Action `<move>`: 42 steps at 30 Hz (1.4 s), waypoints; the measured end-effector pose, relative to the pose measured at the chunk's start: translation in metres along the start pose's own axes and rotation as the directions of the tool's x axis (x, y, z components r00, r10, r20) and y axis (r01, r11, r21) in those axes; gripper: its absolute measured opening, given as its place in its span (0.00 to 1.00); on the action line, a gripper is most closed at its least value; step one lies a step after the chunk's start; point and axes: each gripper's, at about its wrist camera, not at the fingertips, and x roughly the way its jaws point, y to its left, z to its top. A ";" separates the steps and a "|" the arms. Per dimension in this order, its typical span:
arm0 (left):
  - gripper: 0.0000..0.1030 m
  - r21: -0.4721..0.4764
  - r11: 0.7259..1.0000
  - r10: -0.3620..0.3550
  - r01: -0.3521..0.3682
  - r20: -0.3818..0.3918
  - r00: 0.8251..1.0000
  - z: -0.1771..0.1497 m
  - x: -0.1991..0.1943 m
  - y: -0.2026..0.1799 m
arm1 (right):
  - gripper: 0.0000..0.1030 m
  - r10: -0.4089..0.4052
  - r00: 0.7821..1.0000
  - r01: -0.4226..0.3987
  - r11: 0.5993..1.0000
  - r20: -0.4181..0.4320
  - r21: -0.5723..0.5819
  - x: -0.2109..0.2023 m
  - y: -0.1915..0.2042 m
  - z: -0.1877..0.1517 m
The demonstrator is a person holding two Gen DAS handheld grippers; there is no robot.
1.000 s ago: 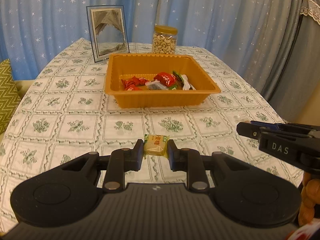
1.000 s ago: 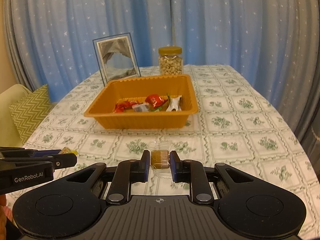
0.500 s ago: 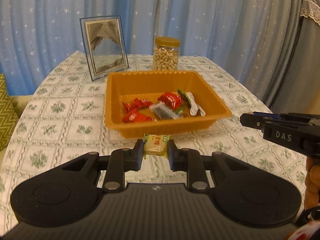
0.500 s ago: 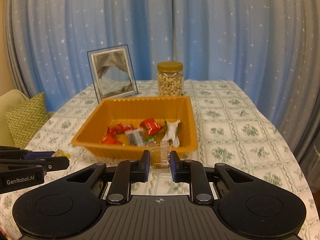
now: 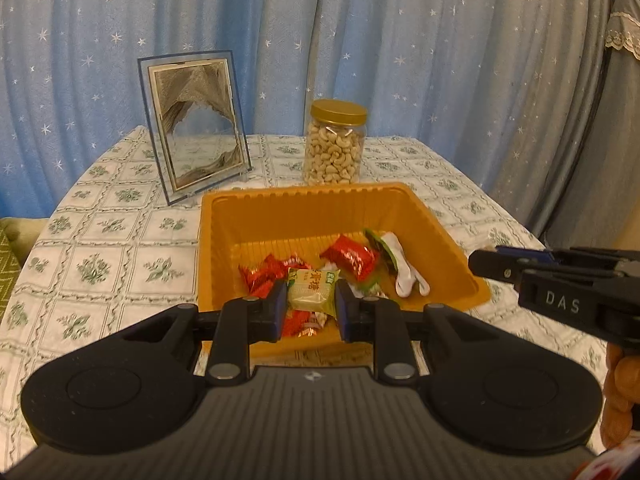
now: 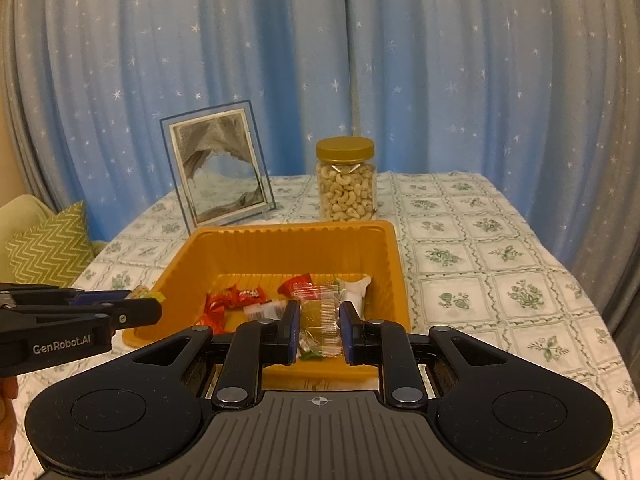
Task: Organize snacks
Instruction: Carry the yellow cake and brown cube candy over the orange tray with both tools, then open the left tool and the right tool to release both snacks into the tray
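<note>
An orange tray (image 5: 332, 204) (image 6: 280, 242) sits mid-table and holds several wrapped snacks, among them red candies (image 5: 350, 257) (image 6: 234, 298) and a white packet (image 5: 406, 274). My left gripper (image 5: 311, 307) is shut on a yellow-green wrapped candy (image 5: 311, 293), held over the tray's near side. My right gripper (image 6: 320, 326) is shut on a clear packet with a brown sweet (image 6: 318, 314), also above the tray's near edge. Each gripper shows in the other's view: the right gripper (image 5: 480, 265) at the right, the left gripper (image 6: 150, 308) at the left.
A glass jar of cashews (image 5: 335, 145) (image 6: 346, 180) with a gold lid stands behind the tray. A framed picture (image 5: 194, 142) (image 6: 218, 168) leans at the back left. Blue star curtains hang behind the floral tablecloth (image 6: 500, 280). A green zigzag cushion (image 6: 50, 248) lies left.
Both grippers have moved forward with their candies, from the bare tablecloth in front of the tray to above the tray's near side. Their grips have stayed the same.
</note>
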 end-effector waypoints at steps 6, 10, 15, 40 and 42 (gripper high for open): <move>0.22 -0.034 0.999 -0.013 0.013 -0.004 1.000 0.011 0.021 0.007 | 0.21 0.010 1.000 -0.010 1.000 -0.016 0.015 0.021 -0.003 0.011; 0.22 -0.048 0.999 -0.019 0.018 -0.012 1.000 0.017 0.035 0.012 | 0.21 0.019 0.999 -0.019 1.000 -0.034 0.025 0.038 -0.006 0.017; 0.22 -0.063 0.998 -0.022 0.021 -0.029 0.999 0.022 0.050 0.021 | 0.21 0.029 0.998 -0.026 0.998 -0.059 0.054 0.056 -0.012 0.024; 0.50 -0.095 0.995 0.005 -0.010 -0.051 0.999 0.029 0.084 0.047 | 0.21 0.043 0.992 -0.031 0.995 -0.121 0.094 0.097 -0.018 0.032; 0.50 -0.083 0.996 0.012 -0.017 -0.054 0.998 0.028 0.084 0.047 | 0.21 0.041 0.992 -0.029 0.995 -0.122 0.098 0.097 -0.019 0.032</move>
